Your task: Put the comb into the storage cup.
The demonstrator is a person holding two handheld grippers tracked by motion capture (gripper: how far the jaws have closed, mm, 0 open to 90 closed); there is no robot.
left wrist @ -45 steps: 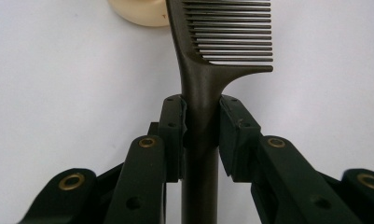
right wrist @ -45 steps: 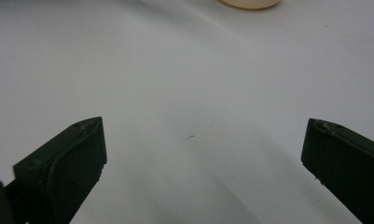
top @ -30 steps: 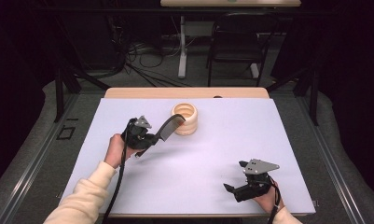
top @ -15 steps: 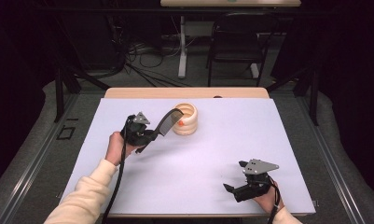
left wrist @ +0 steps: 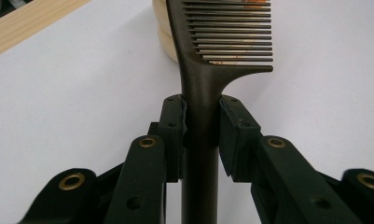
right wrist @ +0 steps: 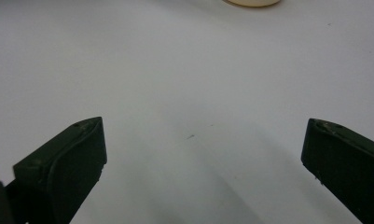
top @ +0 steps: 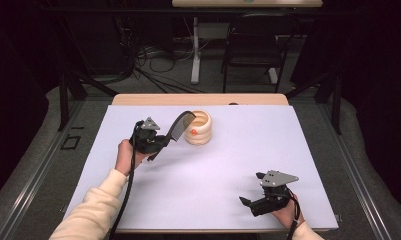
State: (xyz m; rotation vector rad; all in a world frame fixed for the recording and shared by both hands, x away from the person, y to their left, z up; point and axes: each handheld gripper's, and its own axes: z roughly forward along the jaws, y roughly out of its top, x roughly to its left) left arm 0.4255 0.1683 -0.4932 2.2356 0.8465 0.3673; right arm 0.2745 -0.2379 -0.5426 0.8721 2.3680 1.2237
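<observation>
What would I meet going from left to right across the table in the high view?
Left gripper holding a dark comb → cream ribbed pot → right gripper, jaws spread open, near the front edge.

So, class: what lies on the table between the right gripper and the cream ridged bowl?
Nothing: in the high view, only bare white table separates the right gripper from the bowl. The right gripper view shows the same.

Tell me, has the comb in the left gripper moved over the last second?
Yes. The comb, clamped in the left gripper, has swung closer to the cream ridged bowl, its toothed end now at the bowl's rim.
</observation>
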